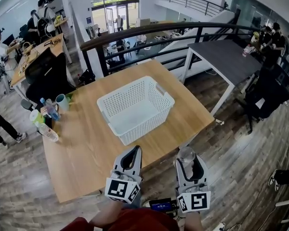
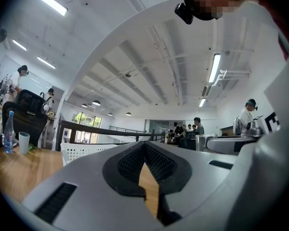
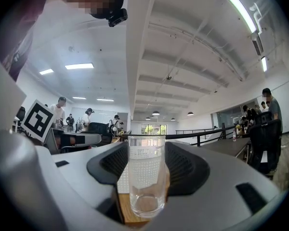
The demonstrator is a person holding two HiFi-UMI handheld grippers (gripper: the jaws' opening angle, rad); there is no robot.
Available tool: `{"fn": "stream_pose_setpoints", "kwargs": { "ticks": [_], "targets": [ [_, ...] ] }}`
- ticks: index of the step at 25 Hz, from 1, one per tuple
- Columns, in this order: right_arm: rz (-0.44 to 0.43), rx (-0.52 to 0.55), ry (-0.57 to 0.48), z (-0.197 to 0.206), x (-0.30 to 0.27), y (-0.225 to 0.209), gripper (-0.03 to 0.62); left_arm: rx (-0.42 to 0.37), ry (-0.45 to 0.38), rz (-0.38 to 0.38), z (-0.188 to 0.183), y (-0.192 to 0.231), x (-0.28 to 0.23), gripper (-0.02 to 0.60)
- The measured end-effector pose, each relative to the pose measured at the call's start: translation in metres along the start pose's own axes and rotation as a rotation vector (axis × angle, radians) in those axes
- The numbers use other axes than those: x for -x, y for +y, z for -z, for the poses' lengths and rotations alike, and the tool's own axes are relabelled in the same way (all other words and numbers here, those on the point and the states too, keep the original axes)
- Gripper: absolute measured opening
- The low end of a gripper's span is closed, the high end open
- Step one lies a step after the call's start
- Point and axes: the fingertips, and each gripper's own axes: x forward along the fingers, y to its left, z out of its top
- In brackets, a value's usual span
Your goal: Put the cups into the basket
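the right gripper [image 1: 187,157] was clamped on a clear drinking glass [image 3: 146,177], held upright at the near edge of the counter [image 1: 86,148], well short of the empty white basket [image 1: 149,127]. the left gripper [image 1: 133,153] was closed on nothing. this looked like the carrying step; next the glass needed lifting forward over the basket's rim.
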Motion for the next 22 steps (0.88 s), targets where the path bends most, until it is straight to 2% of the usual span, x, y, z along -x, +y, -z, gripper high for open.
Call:
{"fn": "stream_pose_setpoints", "kwargs": {
  "ticks": [10,22],
  "targets": [
    [-0.029,0.015,-0.003,0.0,-0.054,0.01,0.247,0.003,-0.005,-0.012,-0.006,0.041,-0.024,0.006],
    [-0.038,0.046,-0.022,-0.02,-0.127,0.035,0.247,0.017,-0.035,-0.01,-0.029,0.109,-0.053,0.006]
  ]
}}
